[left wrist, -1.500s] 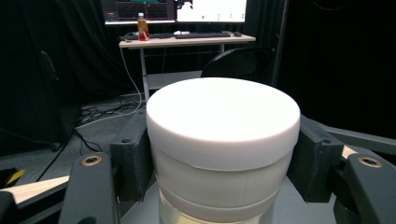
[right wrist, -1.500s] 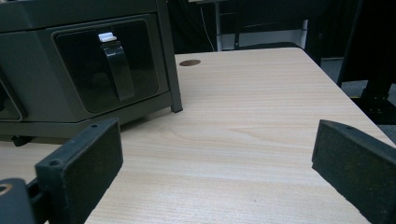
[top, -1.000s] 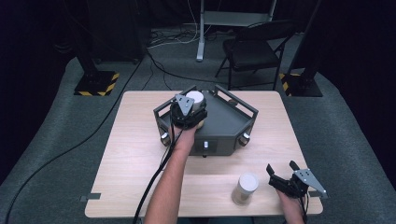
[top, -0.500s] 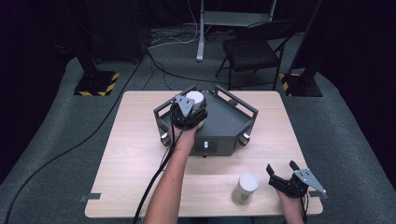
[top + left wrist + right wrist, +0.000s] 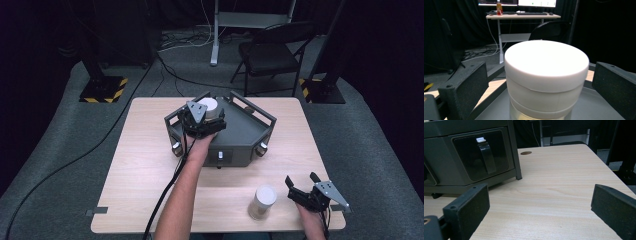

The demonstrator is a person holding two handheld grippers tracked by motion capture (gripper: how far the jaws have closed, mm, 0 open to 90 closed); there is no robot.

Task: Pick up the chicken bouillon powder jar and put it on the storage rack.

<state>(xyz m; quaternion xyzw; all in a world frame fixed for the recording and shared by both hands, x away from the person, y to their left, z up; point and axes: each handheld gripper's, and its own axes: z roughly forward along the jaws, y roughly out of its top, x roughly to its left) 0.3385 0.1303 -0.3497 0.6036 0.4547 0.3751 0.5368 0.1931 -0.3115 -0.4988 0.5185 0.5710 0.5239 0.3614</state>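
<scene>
A white-lidded jar (image 5: 209, 105) (image 5: 546, 75) stands on the top deck of a dark grey box-shaped device (image 5: 245, 132) at the table's middle back. My left gripper (image 5: 210, 113) (image 5: 539, 82) is open, one jaw on each side of that jar with a gap at both sides. A second jar (image 5: 263, 201), white lid over a tan body, stands upright near the table's front edge. My right gripper (image 5: 301, 179) (image 5: 539, 205) is open just right of it, low over the wood, nothing between its jaws. It faces the device's front panel with a small handle (image 5: 485, 153).
The wooden table (image 5: 150, 165) has bare wood at the left and right of the device. A raised frame (image 5: 260, 111) rims the device's deck. Behind the table are a folding chair (image 5: 272, 52), a desk leg and floor cables.
</scene>
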